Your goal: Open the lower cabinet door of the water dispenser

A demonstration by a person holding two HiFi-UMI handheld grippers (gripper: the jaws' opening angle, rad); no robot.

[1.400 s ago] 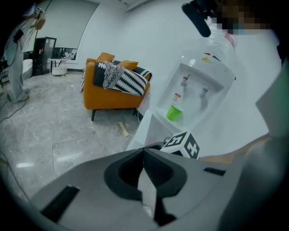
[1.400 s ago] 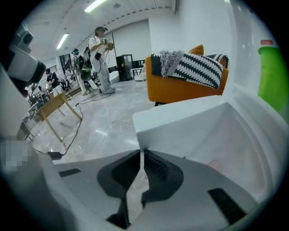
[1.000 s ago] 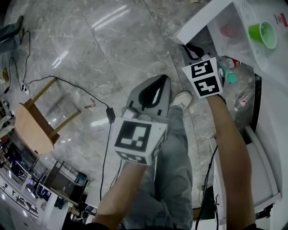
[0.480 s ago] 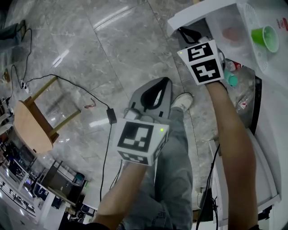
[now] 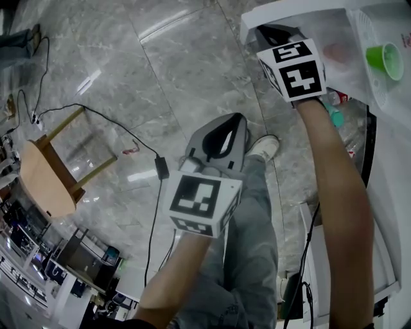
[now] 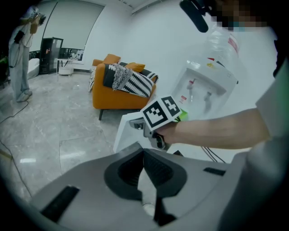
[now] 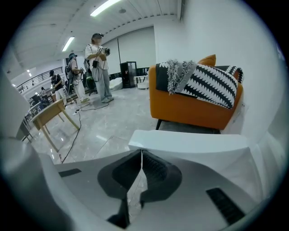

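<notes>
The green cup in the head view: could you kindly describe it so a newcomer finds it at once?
Start at the white water dispenser on the head view's right edge. On its perforated drip tray stands the green cup, the only bright green thing there.

The lower cabinet door (image 5: 270,14) of the water dispenser (image 6: 203,83) is a white panel. It is swung outward and stands open.

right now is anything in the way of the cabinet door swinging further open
Nothing visible does. The right gripper is at the edge of the cabinet door; the left gripper, shoe and stool all sit apart from it.
</notes>
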